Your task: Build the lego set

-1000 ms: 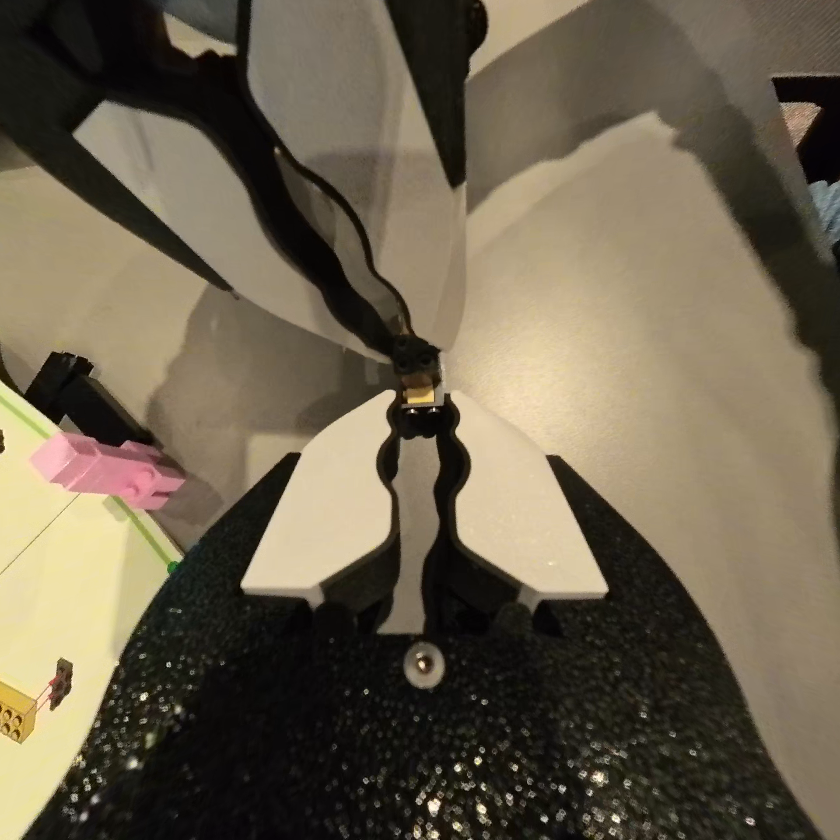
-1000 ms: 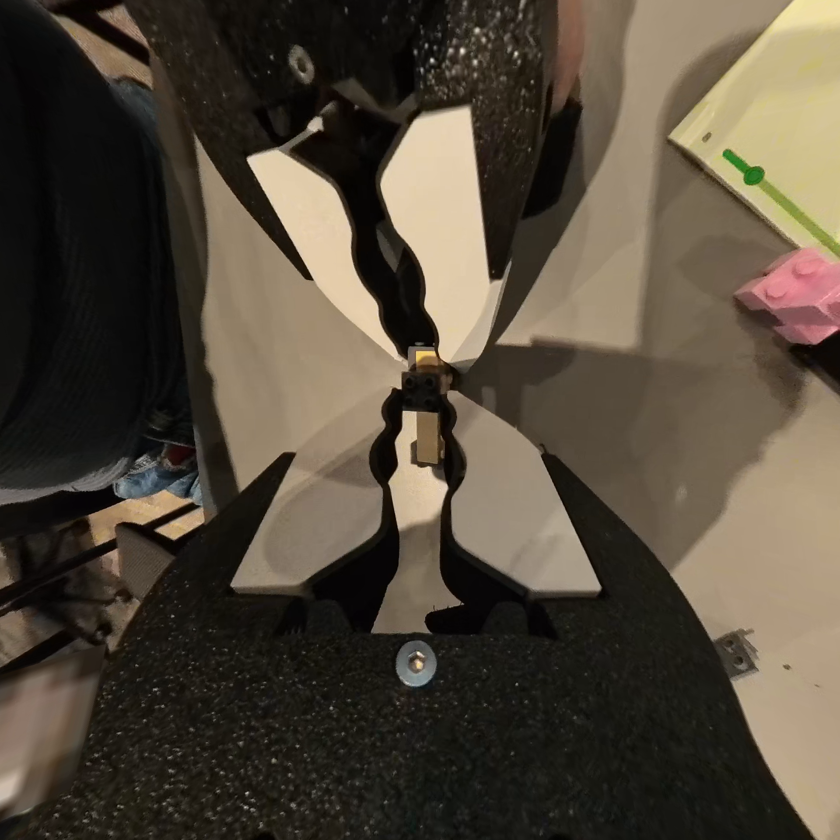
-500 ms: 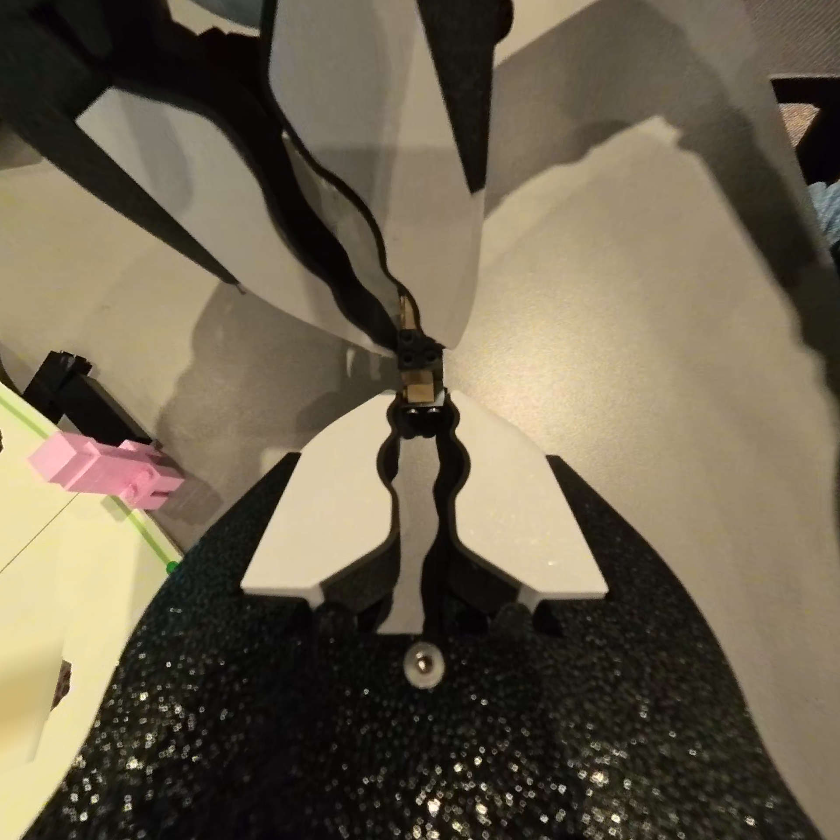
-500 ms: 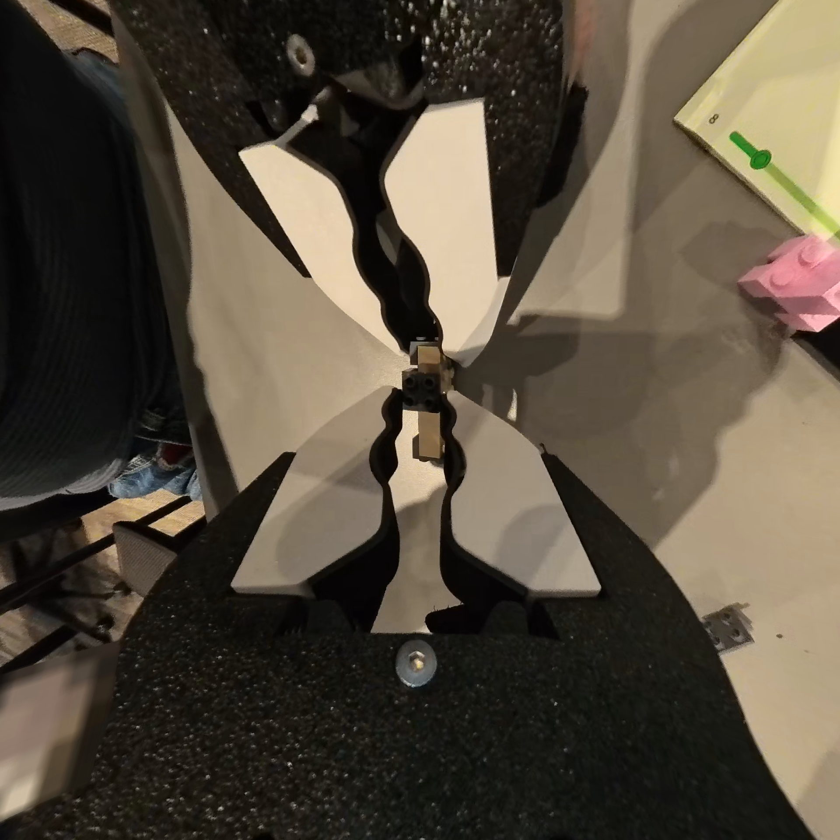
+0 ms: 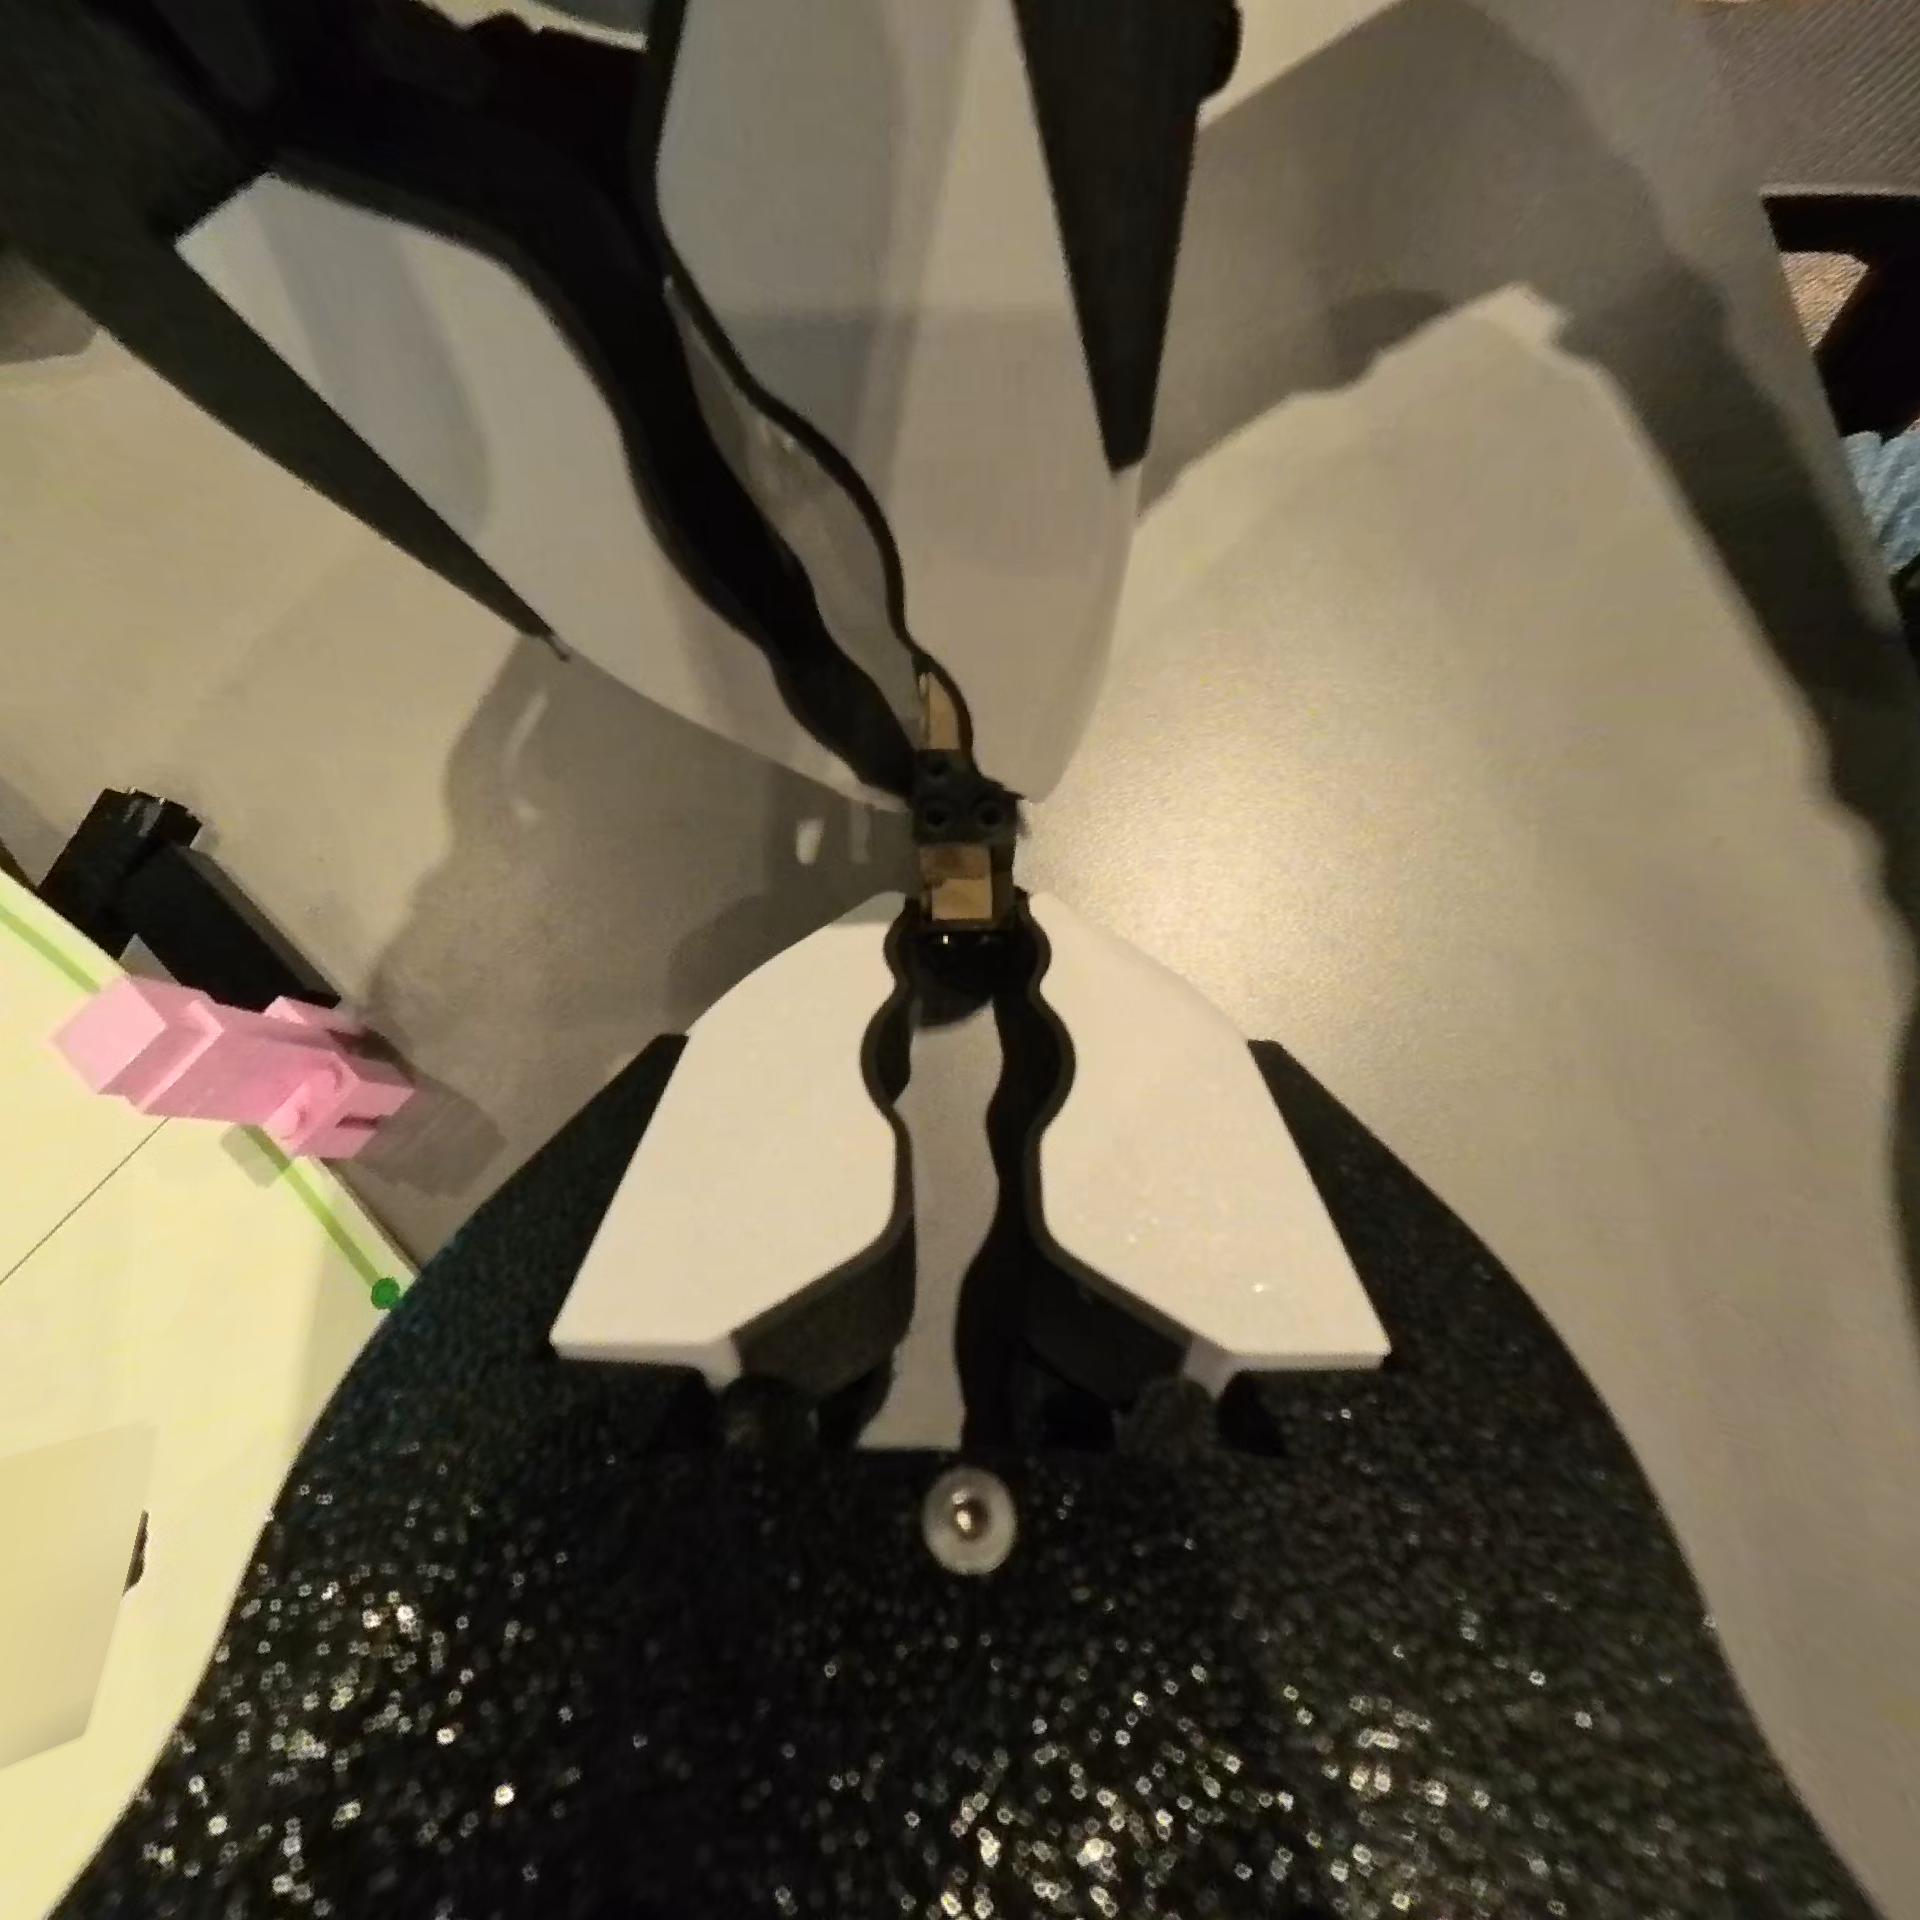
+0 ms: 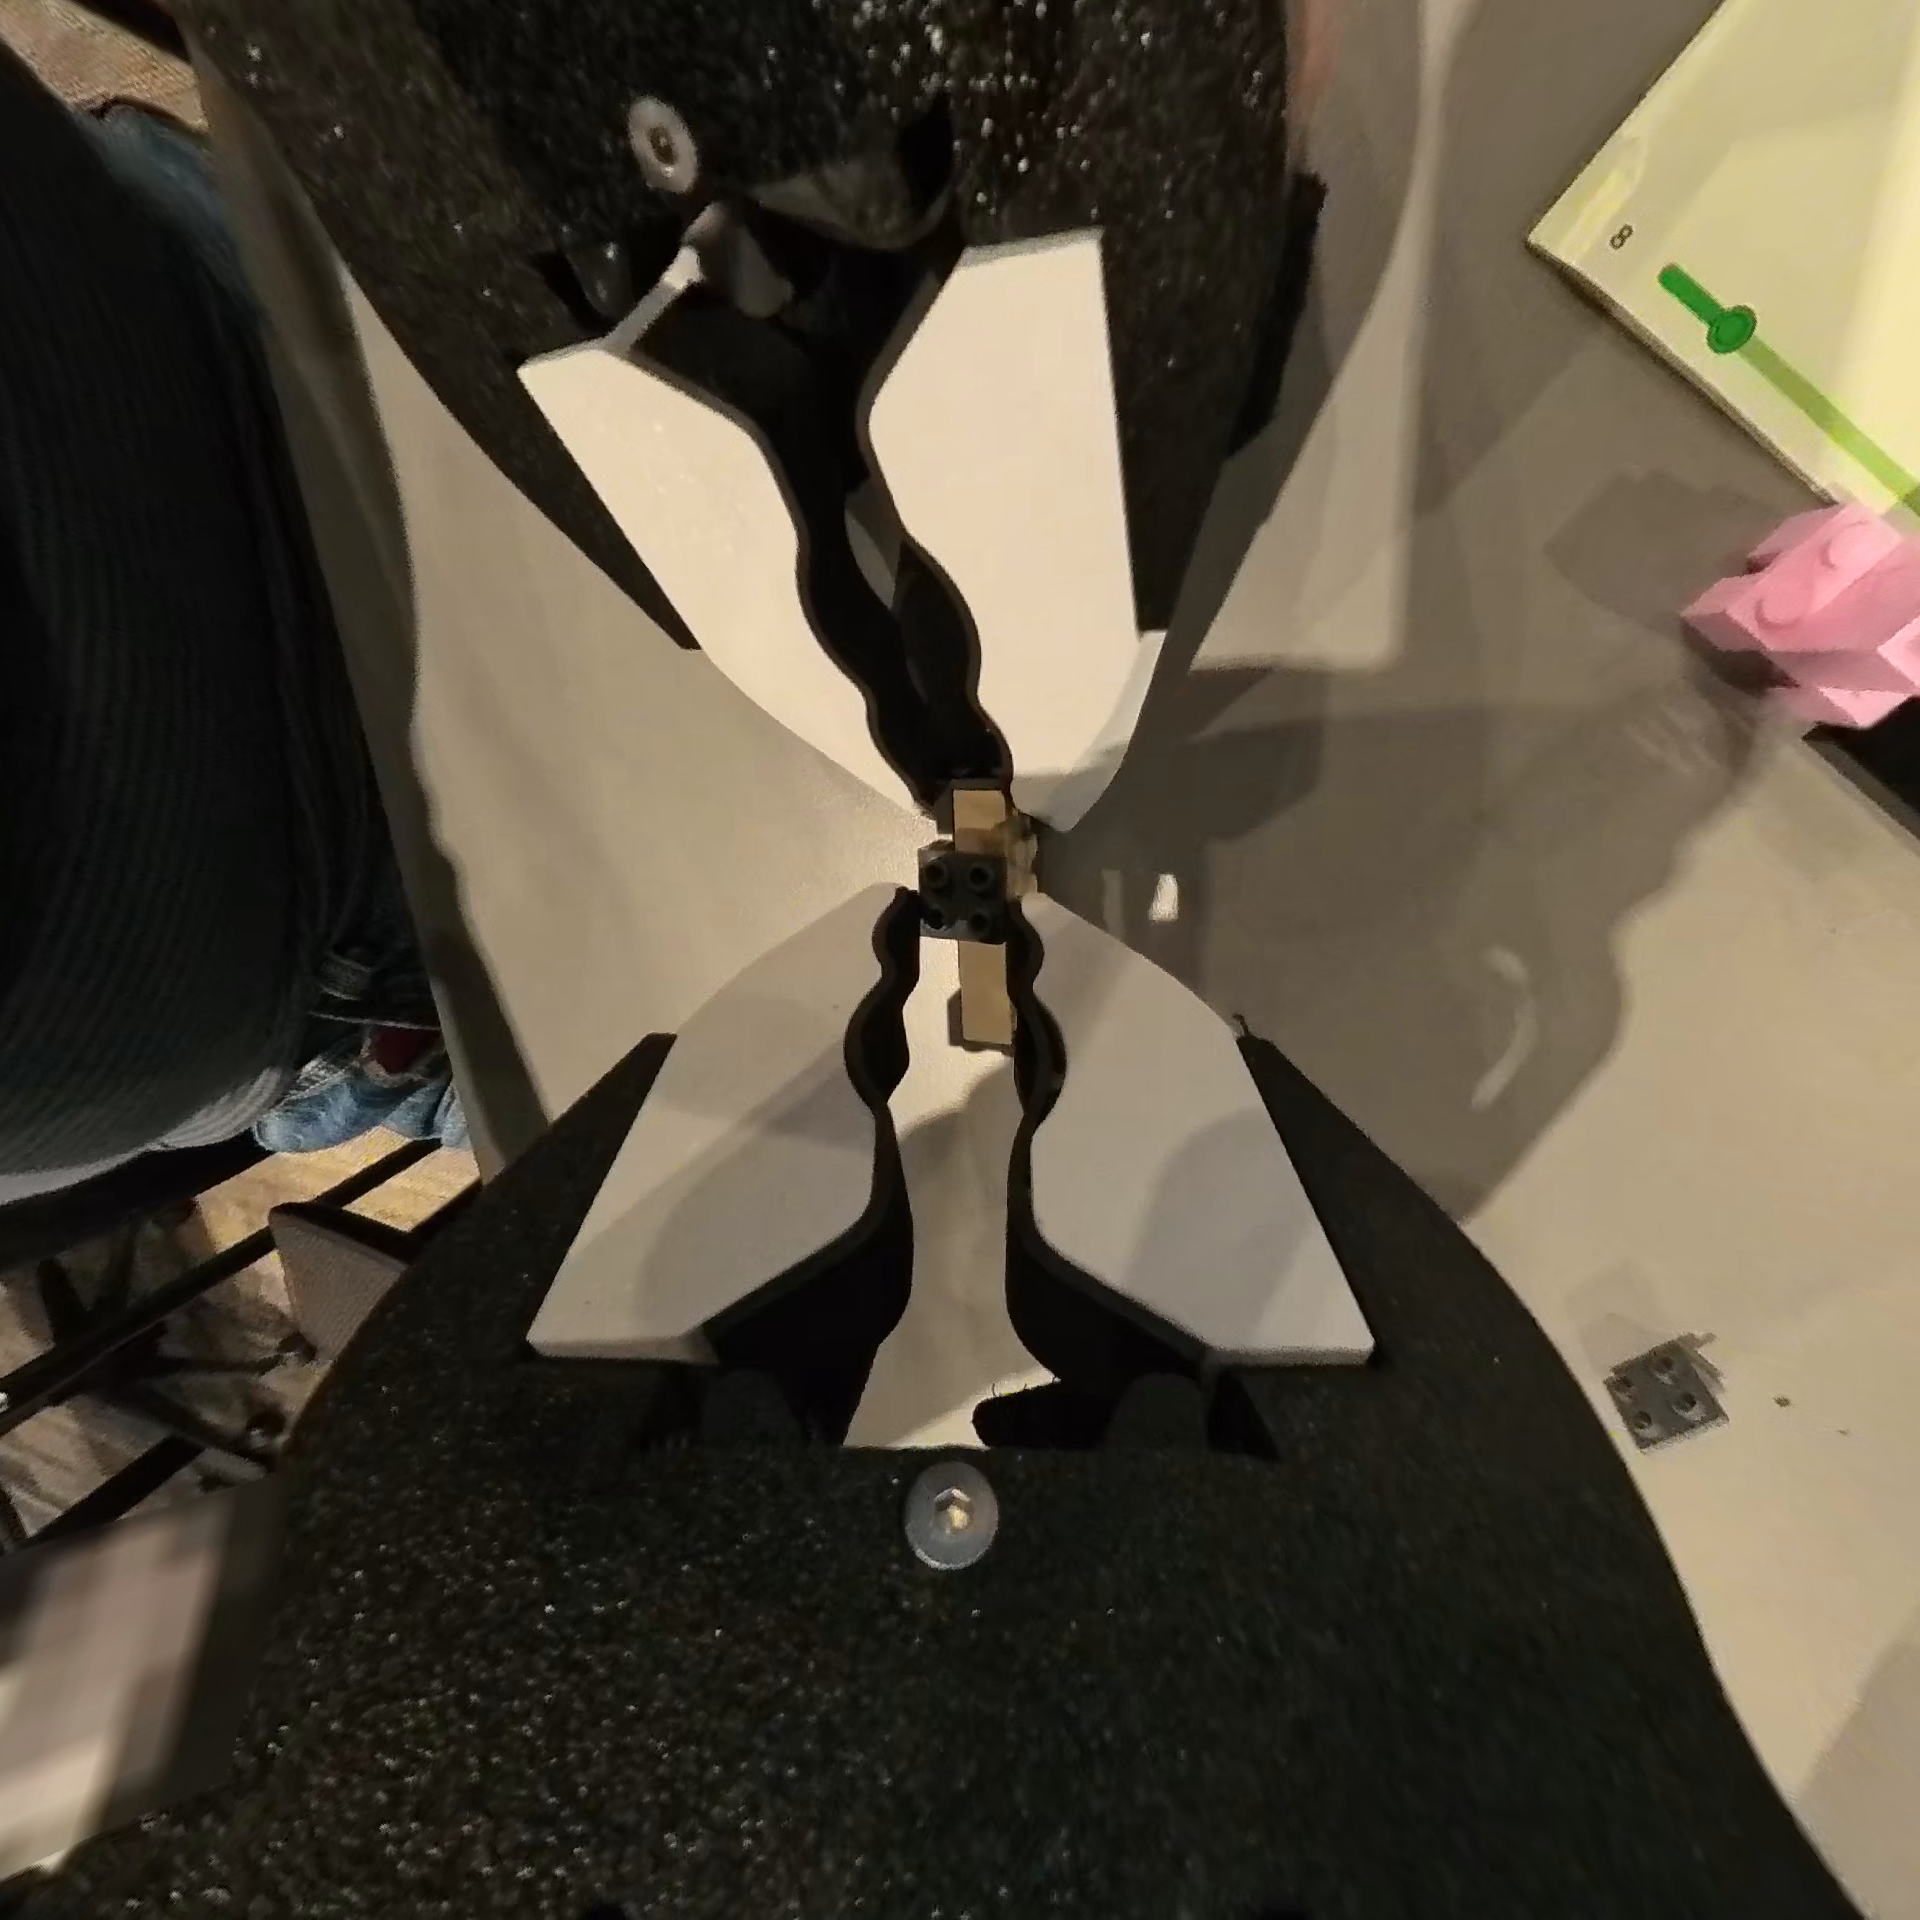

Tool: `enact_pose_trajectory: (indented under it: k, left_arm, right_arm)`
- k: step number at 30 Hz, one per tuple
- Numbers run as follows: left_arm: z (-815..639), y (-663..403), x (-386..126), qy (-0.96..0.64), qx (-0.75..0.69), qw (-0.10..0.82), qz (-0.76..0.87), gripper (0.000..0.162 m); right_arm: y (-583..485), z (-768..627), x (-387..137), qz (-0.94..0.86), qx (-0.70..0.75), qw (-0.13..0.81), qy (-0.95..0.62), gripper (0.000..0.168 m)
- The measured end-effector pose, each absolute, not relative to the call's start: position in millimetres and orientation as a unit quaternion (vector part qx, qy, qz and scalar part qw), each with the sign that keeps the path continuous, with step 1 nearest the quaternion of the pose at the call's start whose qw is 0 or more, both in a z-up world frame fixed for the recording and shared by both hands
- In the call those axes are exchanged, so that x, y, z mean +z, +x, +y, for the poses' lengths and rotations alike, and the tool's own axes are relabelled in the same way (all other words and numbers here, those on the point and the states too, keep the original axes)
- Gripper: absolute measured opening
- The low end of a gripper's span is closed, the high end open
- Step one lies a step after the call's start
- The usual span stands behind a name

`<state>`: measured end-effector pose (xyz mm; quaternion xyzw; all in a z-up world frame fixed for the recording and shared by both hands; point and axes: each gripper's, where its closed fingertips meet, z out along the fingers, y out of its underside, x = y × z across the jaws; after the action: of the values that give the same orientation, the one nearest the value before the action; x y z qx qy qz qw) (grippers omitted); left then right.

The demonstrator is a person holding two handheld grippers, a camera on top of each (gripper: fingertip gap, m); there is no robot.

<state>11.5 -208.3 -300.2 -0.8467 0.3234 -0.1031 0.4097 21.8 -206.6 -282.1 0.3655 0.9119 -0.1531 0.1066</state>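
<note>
Black brick (image 6: 964, 895) nearer left gripper (image 5: 961, 930)

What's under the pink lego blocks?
The pink lego blocks sit partly on the pale green instruction sheet, with a black piece behind them. They cover whatever else lies directly beneath.

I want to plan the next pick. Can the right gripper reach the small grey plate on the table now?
Probably not yet: the right gripper is shut on the black and tan piece. The grey plate itself lies uncovered on the table.
</note>
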Motion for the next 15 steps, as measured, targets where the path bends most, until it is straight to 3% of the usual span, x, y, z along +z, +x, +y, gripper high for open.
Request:
enact_pose_trajectory:
  k: [1, 15]
  left_arm:
    - [-208.3, 11.4, -300.2, -0.847, -0.103, 0.41, 0.323, 0.016]
    - [-208.3, 11.5, -300.5, -0.848, -0.104, 0.409, 0.322, 0.017]
  right_arm:
    - [21.7, -206.6, -282.2, 0.911, -0.152, 0.107, 0.368, 0.016]
    - [20.5, -205.5, -285.4, 0.913, -0.14, 0.078, 0.374, 0.018]
